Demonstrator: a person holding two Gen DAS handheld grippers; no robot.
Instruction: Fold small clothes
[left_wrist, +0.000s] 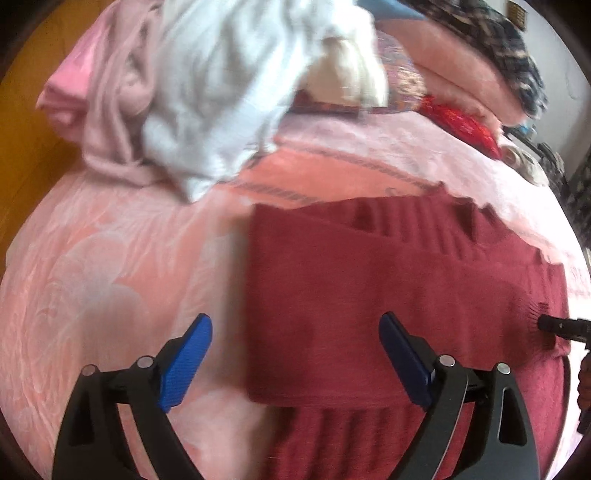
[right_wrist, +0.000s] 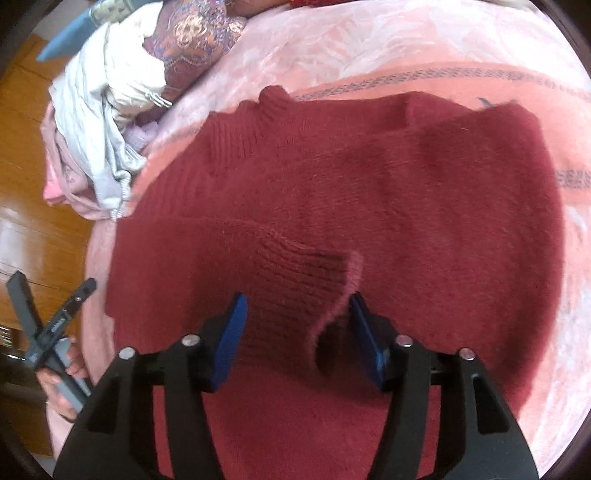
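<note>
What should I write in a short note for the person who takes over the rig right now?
Left claw: open, empty, over the left edge of the dark red knitted sweater.
Right claw: open, with the sweater's ribbed cuff between its fingers, not clamped.
Sweater lies on the pink bedspread, partly folded.
Left: finish folding it, then the pile of white and pink clothes.

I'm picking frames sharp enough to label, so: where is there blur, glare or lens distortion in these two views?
Left wrist view: motion blur smears the pile of white and pale pink clothes and the left edge of the dark red knitted sweater; fisheye bends the pink patterned bedspread into a dome. Right wrist view: sharper, sweater ribbing readable, with window glare on the orange wooden floor.
</note>
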